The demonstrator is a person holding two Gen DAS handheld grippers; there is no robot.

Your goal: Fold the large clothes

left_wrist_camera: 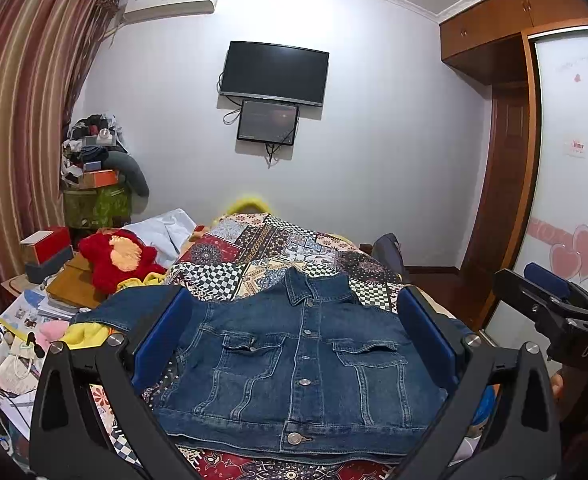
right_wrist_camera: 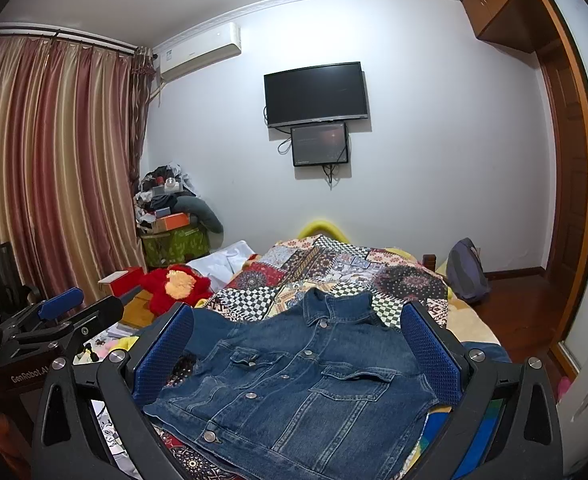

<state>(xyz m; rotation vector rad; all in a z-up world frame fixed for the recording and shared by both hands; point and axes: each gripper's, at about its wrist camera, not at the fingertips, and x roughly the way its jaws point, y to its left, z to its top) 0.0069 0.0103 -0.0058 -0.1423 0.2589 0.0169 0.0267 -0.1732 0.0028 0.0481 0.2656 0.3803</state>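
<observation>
A dark blue denim jacket (left_wrist_camera: 294,368) lies face up and buttoned on the patchwork bedspread (left_wrist_camera: 270,244), collar toward the far wall. Its left sleeve (left_wrist_camera: 106,314) spreads out to the side. My left gripper (left_wrist_camera: 294,340) hovers above the jacket with its blue pads wide apart and nothing between them. The right gripper (left_wrist_camera: 550,296) shows at the right edge of the left wrist view. In the right wrist view the jacket (right_wrist_camera: 294,392) fills the space below my open right gripper (right_wrist_camera: 296,344), and the left gripper (right_wrist_camera: 66,312) appears at the left, also open.
A red plush toy (left_wrist_camera: 120,258) and stacked boxes, books and papers (left_wrist_camera: 46,292) crowd the bed's left side. Striped curtains (right_wrist_camera: 46,168) hang at left. A TV (left_wrist_camera: 274,72) is on the far wall. A wardrobe and door (left_wrist_camera: 510,152) stand right, with a backpack (right_wrist_camera: 466,270) on the floor.
</observation>
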